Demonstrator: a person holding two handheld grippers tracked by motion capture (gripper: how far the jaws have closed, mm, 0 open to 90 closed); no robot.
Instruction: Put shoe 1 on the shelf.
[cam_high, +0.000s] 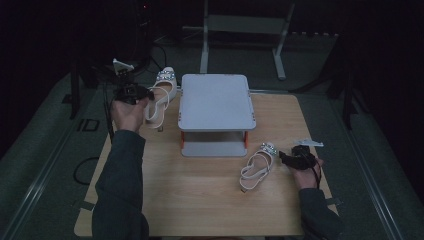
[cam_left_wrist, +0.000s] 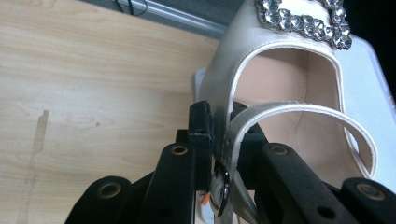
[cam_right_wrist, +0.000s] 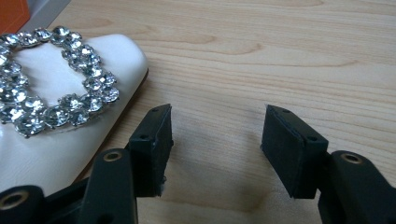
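Being light but floppy at its straps, the sandal (cam_left_wrist: 280, 70) is clamped at the stiffer side by the left gripper (cam_left_wrist: 219, 140); the right gripper (cam_right_wrist: 215, 140) is left released.

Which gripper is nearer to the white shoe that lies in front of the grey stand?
Right. The right gripper sits just beside that shoe, jaws open. The left gripper is far across the table, shut on the other shoe.

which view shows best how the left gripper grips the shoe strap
The left gripper view: the left gripper is shut on the white strap of the shoe, seen close up. The high view shows the gripper small and dark beside that shoe.
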